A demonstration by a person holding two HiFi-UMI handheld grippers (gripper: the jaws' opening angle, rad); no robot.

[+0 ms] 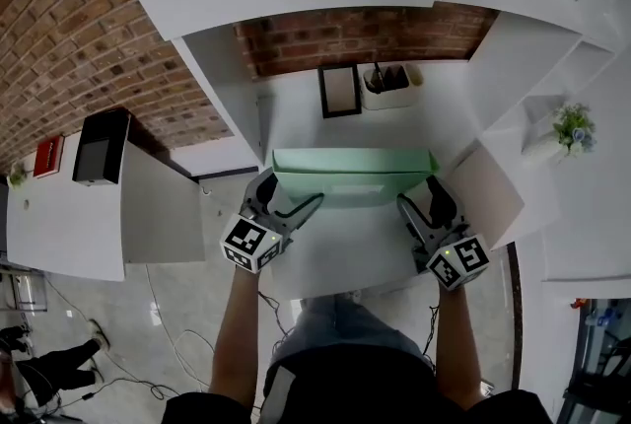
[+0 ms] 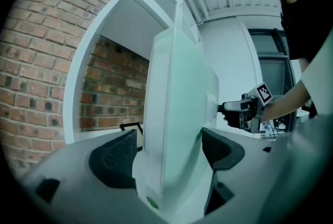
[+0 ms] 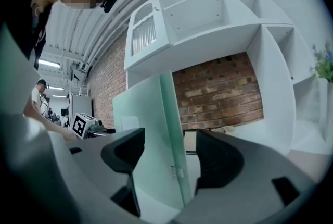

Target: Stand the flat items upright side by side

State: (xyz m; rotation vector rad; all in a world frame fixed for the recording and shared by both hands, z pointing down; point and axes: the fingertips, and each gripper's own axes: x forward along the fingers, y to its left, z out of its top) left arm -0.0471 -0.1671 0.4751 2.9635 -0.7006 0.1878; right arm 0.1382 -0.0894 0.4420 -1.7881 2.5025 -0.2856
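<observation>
A pale green flat file box (image 1: 355, 176) stands upright on its long edge across the white desk (image 1: 335, 259). My left gripper (image 1: 291, 188) straddles its left end; in the left gripper view the box (image 2: 177, 113) fills the space between the pads of this gripper (image 2: 166, 152), which is shut on it. My right gripper (image 1: 419, 193) straddles the right end. In the right gripper view the box (image 3: 151, 129) stands between the jaws of that gripper (image 3: 169, 152) with a gap on each side, so it is open.
Behind the box, against the brick wall, stand a black picture frame (image 1: 338, 92) and a white pen holder (image 1: 386, 87). White shelf walls flank the desk nook. A small plant (image 1: 572, 128) sits on the right shelf, a black box (image 1: 99, 146) on the left counter.
</observation>
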